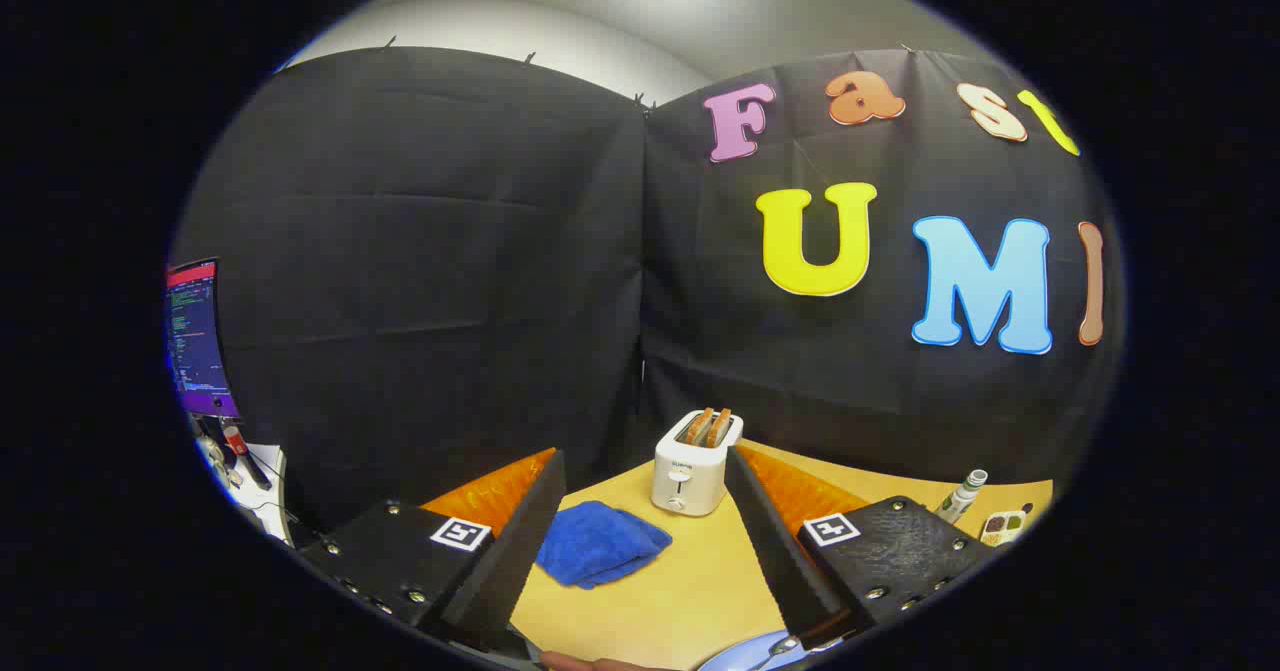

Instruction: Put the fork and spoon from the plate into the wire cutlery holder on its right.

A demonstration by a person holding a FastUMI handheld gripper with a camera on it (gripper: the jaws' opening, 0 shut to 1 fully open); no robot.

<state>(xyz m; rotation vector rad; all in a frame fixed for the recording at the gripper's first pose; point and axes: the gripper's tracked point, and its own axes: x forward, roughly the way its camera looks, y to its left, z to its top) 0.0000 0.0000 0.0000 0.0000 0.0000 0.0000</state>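
Note:
My gripper (645, 457) is held above the wooden table (690, 571) and points towards the booth's back corner. It is open, with a wide gap and nothing between its black fingers (520, 541). Under the base of the right finger I see the rim of a pale blue plate (742, 659). A shiny metal piece of cutlery (779, 647) lies on that plate, and I cannot tell whether it is the fork or the spoon. Most of the plate is hidden below the fingers.
A white toaster (692, 463) with two slices of bread stands just beyond the fingertips. A folded blue cloth (600, 543) lies ahead of the left finger. A small bottle (962, 495) and a compartment dish (1003, 525) sit beyond the right finger. A monitor (197, 339) stands far left.

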